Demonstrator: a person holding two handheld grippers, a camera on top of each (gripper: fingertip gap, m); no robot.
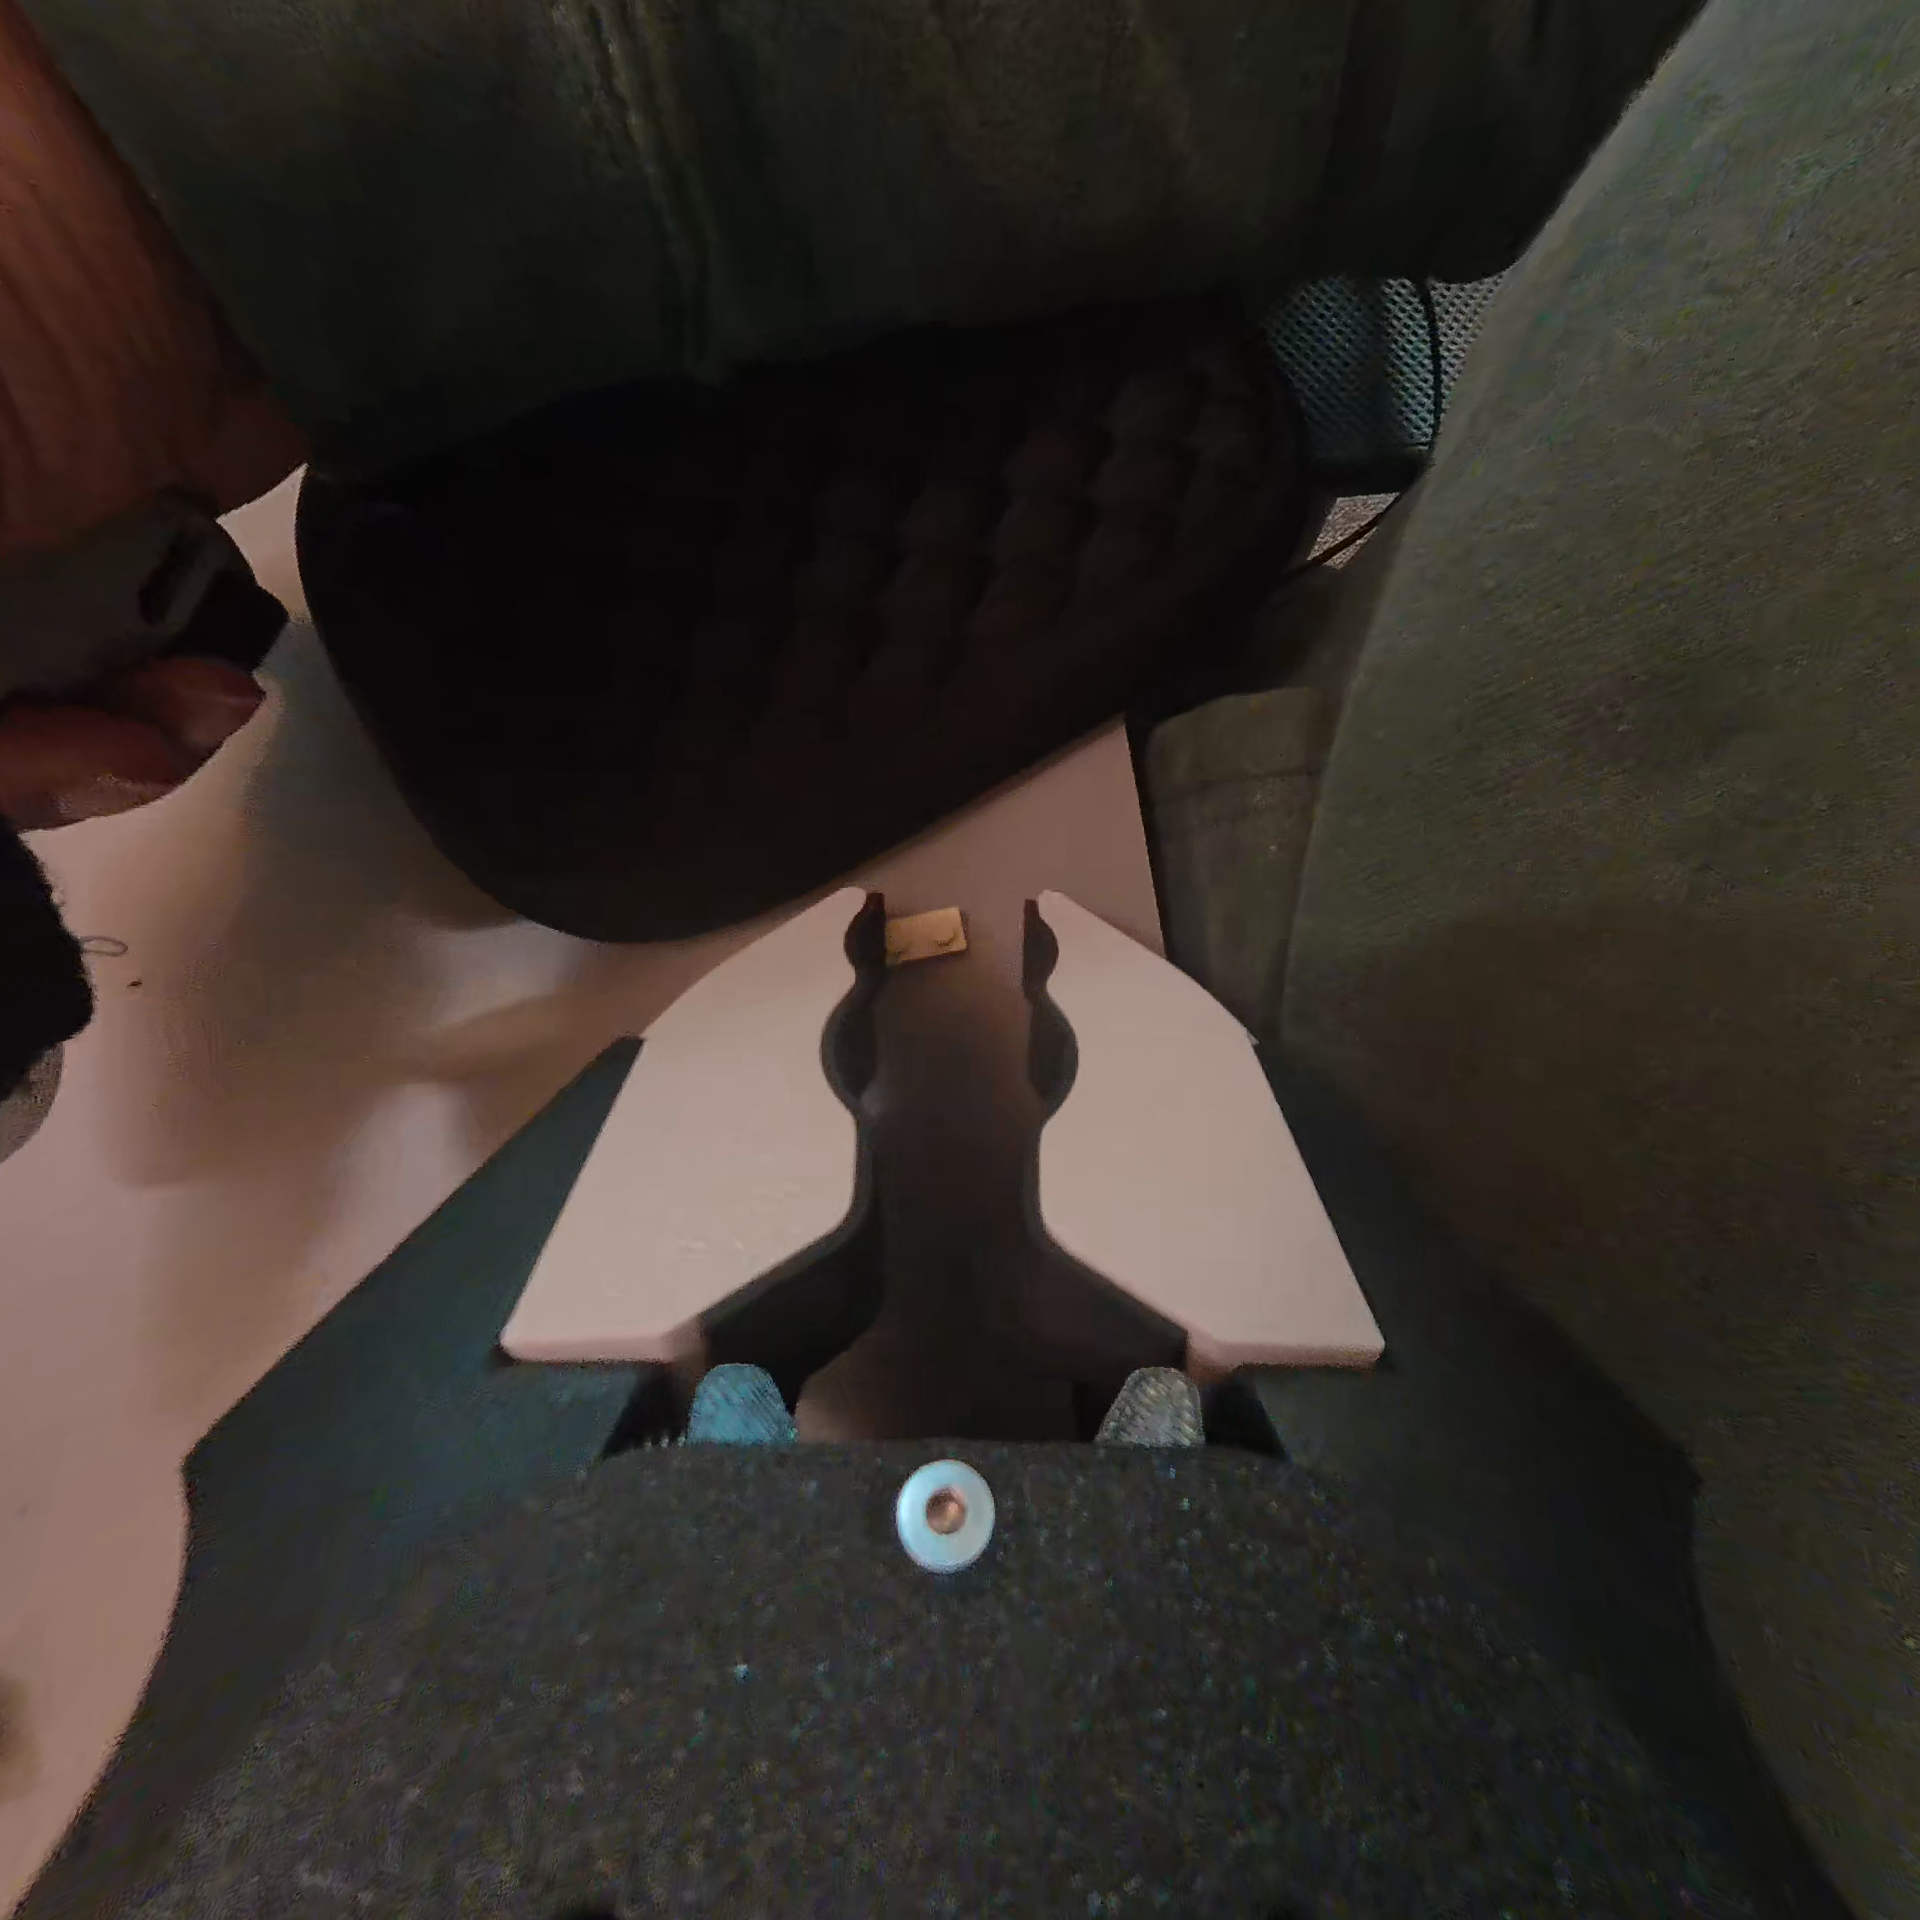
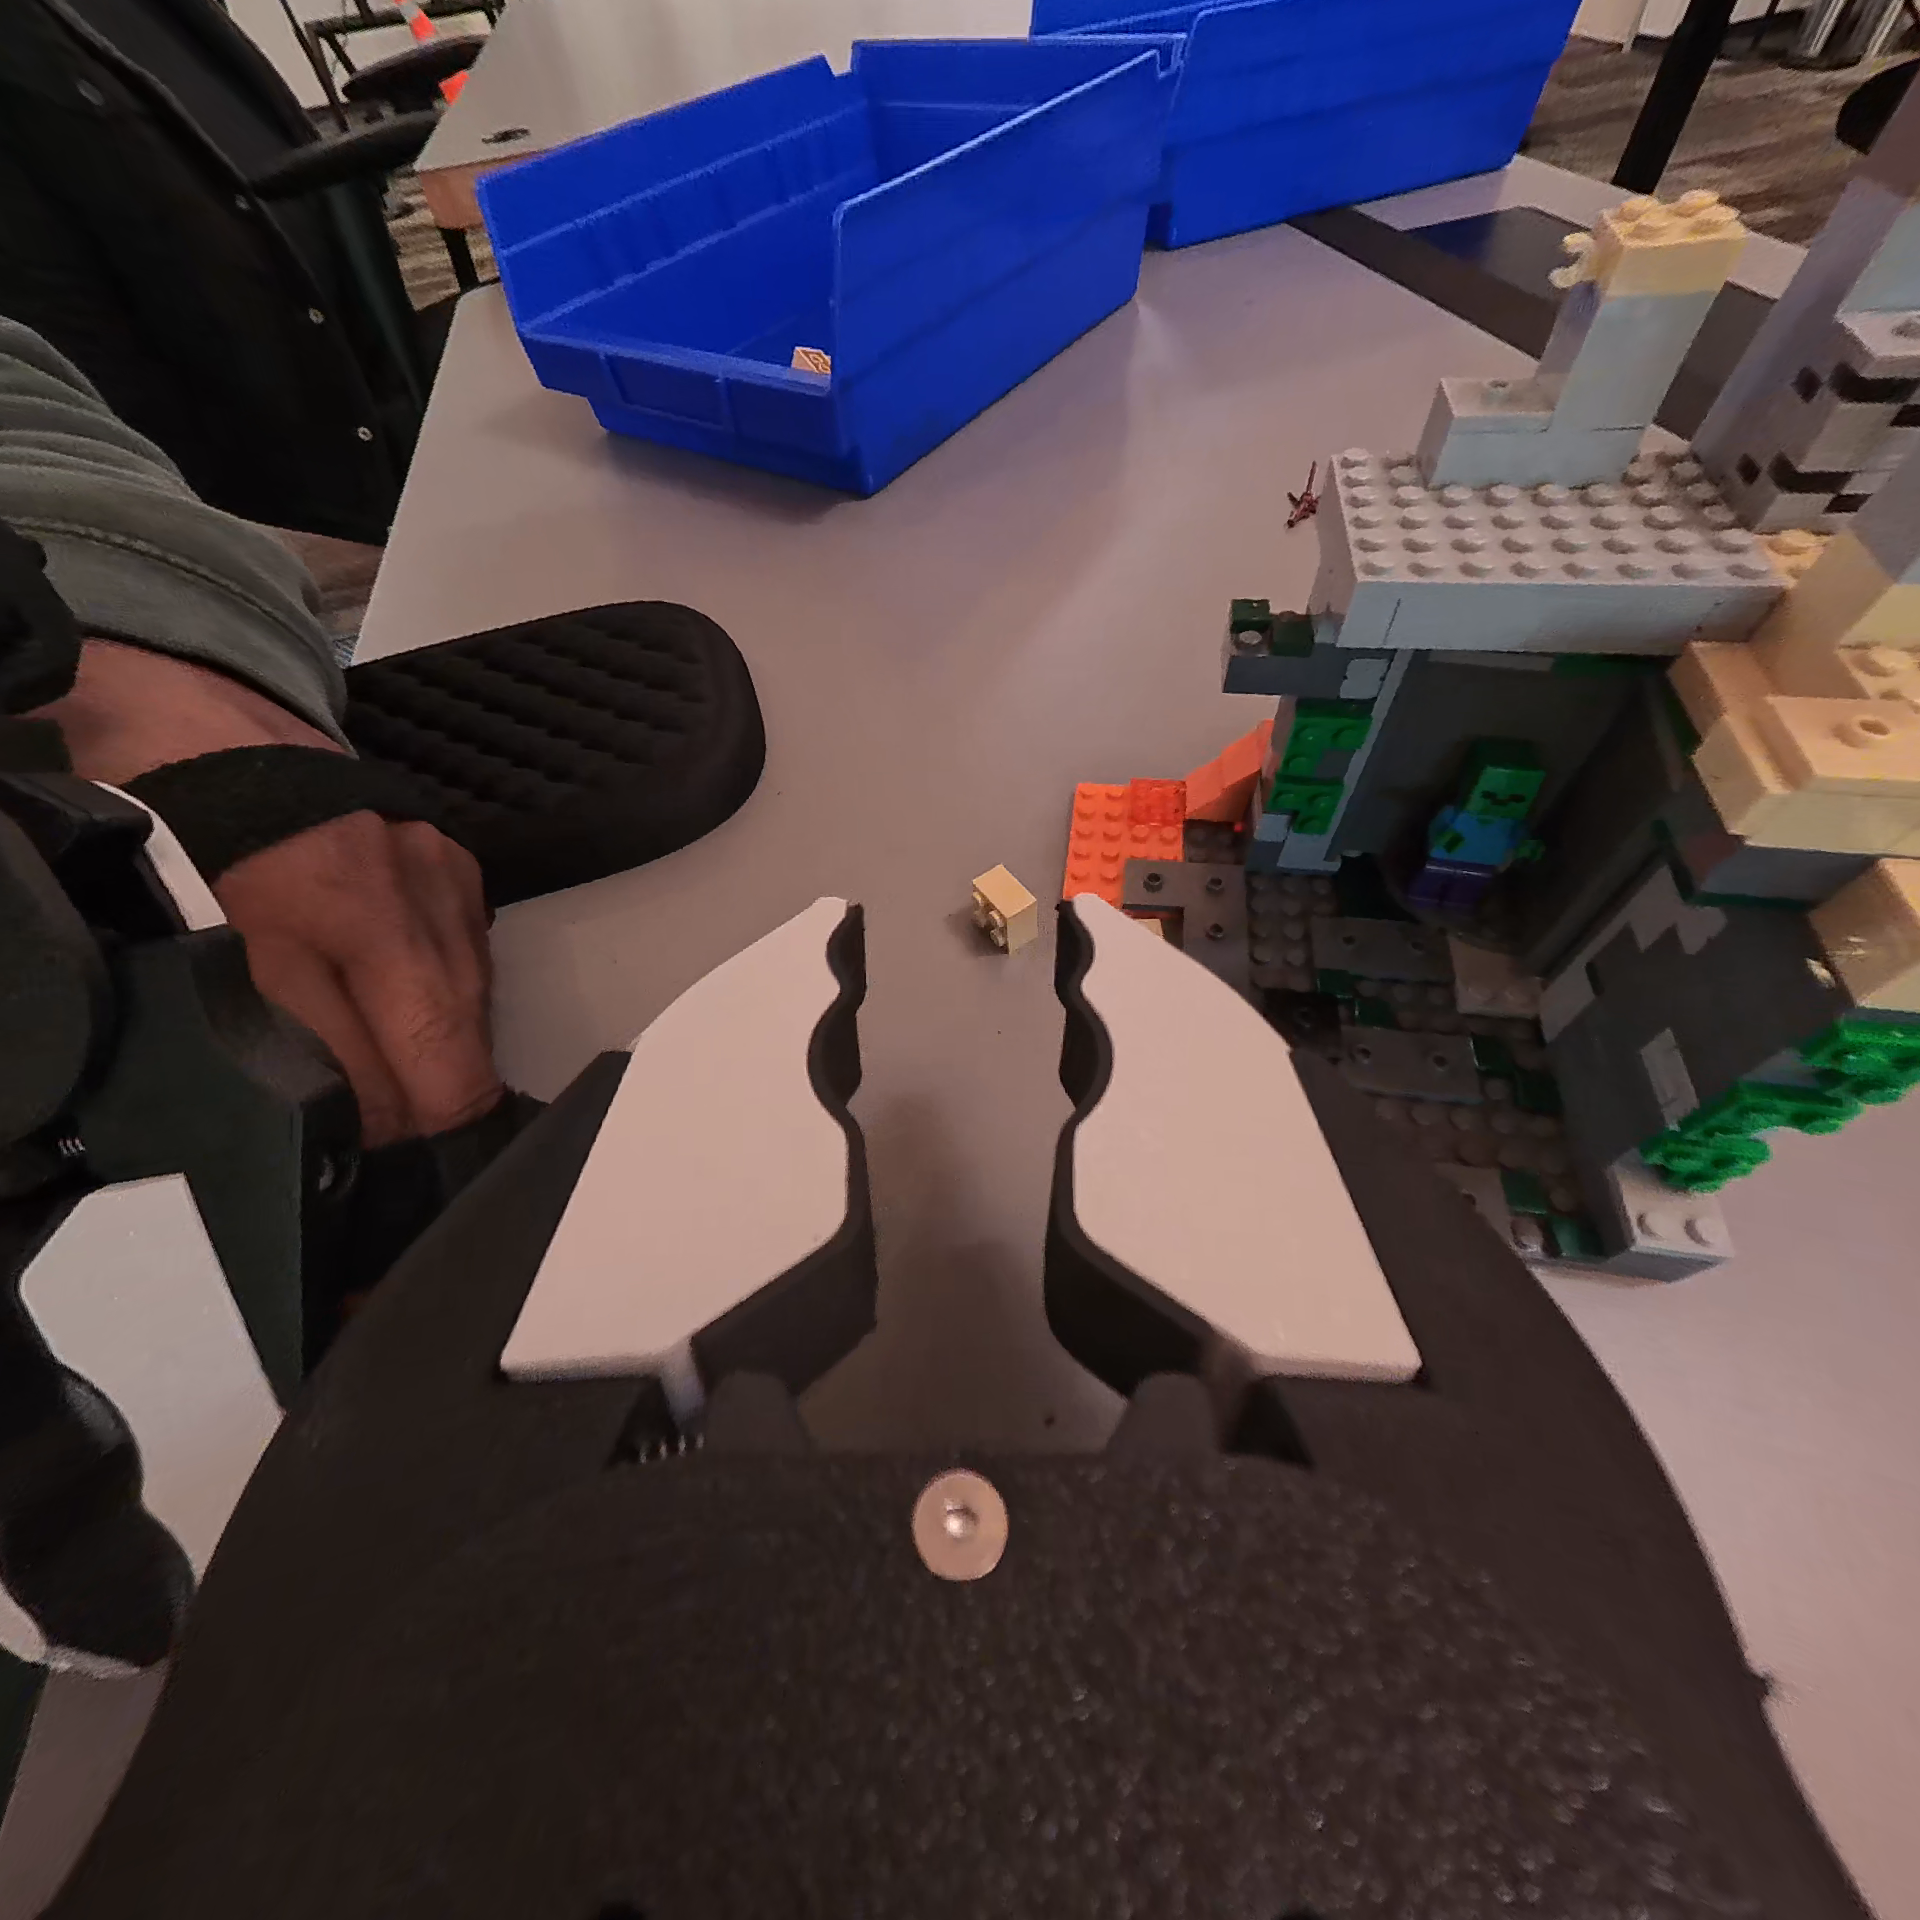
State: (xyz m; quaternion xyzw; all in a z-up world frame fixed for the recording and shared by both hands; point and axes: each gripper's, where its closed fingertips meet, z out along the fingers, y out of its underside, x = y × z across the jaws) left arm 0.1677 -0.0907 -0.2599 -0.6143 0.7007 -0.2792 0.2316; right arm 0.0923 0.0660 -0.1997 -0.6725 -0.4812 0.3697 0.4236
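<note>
Right gripper (image 2: 961, 920) hovers low over the grey table (image 2: 935, 644), jaws spread apart with nothing between them. Just past its fingertips, slightly toward the right finger, lies a small tan brick (image 2: 1004, 908), a stubby two-by-two block tipped on its side so the studs face down and toward us. It sits loose on the table, not touching either finger.

Right beside that brick starts a big brick-built model (image 2: 1538, 831): orange plates at its near edge, dark grey and green pieces at the base, a light grey studded plate up top, cream blocks on the right, and a little green-faced figure (image 2: 1481, 831) standing in a recess.

A blue plastic bin (image 2: 831, 281) stands farther back on the table, with a small tan piece inside it. To the left, a hand (image 2: 343, 935) grips the other tool beside a black ribbed pad (image 2: 561, 727).

Left gripper (image 1: 945, 914) is parked low on the table, jaws parted and empty, nosing toward the same black pad and a green sleeve (image 1: 1610, 831). A small tan piece (image 1: 928, 935) shows between its tips; whether it touches them I can't tell.
</note>
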